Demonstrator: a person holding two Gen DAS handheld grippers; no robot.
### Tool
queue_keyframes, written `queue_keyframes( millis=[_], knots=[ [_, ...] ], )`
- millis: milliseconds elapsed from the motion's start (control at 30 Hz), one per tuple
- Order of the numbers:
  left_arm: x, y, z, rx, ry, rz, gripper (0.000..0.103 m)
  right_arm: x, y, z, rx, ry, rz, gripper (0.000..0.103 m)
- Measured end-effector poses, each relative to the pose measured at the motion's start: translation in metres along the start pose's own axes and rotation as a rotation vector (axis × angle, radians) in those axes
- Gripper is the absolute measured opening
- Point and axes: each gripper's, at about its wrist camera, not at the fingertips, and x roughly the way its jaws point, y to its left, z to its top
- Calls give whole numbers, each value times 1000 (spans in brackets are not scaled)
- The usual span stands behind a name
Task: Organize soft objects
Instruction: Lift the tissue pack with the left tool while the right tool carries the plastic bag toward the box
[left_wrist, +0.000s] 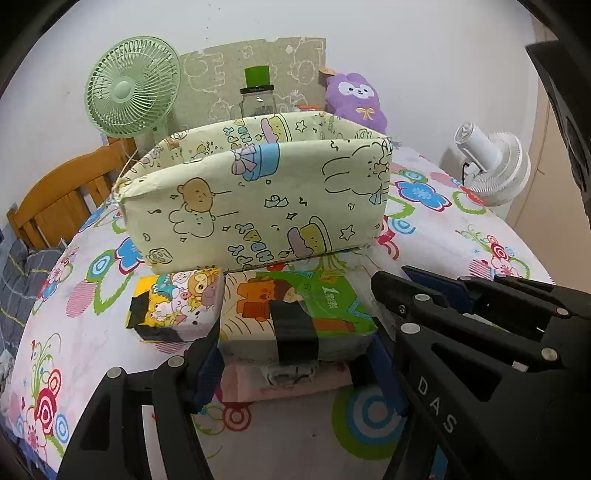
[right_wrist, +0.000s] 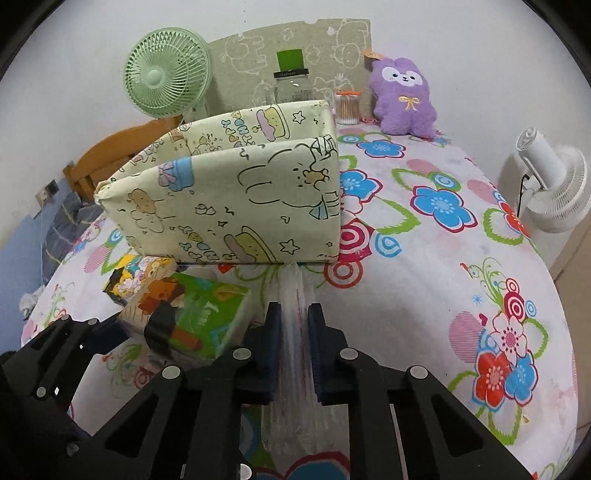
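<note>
Right gripper (right_wrist: 292, 332) is pinching a clear plastic pack (right_wrist: 293, 295), while the left gripper (left_wrist: 295, 354) sits spread around the green tissue pack (left_wrist: 295, 314), pads right at its side edges. Just past them the fabric bin (left_wrist: 255, 199) blocks the front, but the floral sheet (right_wrist: 443, 277) to the right lies open out to the purple plush (right_wrist: 402, 99).

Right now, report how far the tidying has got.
Done: nothing shows inside the fabric box, though its floor is hidden. In hand: the right gripper pinches a clear plastic packet; the left gripper brackets the green pack. Left: that pack, the pink pack under it and the yellow pack.
</note>
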Motion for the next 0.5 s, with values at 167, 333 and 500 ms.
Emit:
queue_keyframes(
  millis=[167,333,500],
  knots=[
    [-10,4,0,-11,-19,-5,72,-9,5,-1,6,-18,-4,16],
    [-21,9,1,-22,-45,-5,72,-22,12,0,2,-48,-13,16],
    [-32,12,2,-29,-71,-7,72,-33,17,2,0,-72,-20,16]
  ],
)
